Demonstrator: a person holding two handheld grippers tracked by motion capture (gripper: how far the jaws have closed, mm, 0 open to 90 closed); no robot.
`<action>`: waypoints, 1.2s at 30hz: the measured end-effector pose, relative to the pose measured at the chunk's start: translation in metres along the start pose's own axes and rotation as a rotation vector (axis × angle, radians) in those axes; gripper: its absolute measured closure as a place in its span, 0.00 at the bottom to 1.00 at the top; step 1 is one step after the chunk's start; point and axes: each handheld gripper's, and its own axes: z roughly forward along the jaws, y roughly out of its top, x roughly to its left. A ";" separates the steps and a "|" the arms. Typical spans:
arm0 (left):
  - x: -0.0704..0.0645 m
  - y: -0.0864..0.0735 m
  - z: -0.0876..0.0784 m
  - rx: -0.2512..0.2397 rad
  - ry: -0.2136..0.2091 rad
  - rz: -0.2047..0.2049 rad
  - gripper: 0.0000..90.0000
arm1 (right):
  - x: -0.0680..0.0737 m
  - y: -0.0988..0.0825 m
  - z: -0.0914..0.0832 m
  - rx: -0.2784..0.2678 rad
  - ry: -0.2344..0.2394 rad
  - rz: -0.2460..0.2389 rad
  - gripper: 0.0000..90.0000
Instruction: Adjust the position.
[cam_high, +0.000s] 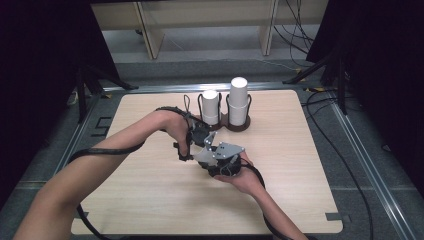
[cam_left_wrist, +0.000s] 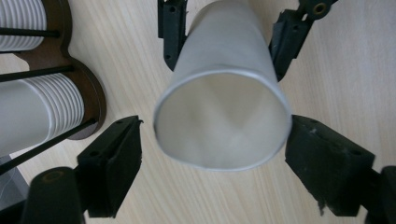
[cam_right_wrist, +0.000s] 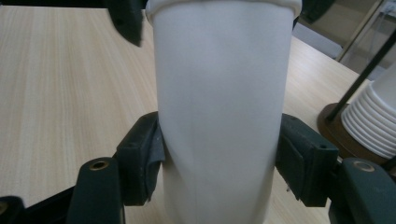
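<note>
The right gripper (cam_right_wrist: 219, 161) pinches a white paper cup (cam_right_wrist: 219, 107) just above the light wooden tabletop (cam_right_wrist: 70, 84) – its base is cut off. The left gripper (cam_left_wrist: 212, 140) is spread about the rim, one pad apart – the other contact unclear

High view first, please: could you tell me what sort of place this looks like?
Probably a lab recording station: a bare wooden table between dark curtains, loose cables across the grey floor, and two stacks of white paper cups in a holder.
</note>
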 end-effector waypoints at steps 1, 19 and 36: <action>-0.001 -0.001 -0.001 -0.015 0.013 -0.008 0.18 | -0.001 -0.001 -0.001 -0.001 -0.006 0.011 0.41; -0.020 -0.038 -0.006 -0.234 0.217 -0.171 0.15 | -0.016 -0.013 -0.022 -0.072 -0.111 0.111 0.41; -0.049 -0.065 0.021 -0.440 0.405 -0.397 0.16 | -0.025 -0.021 -0.042 -0.104 -0.191 0.175 0.41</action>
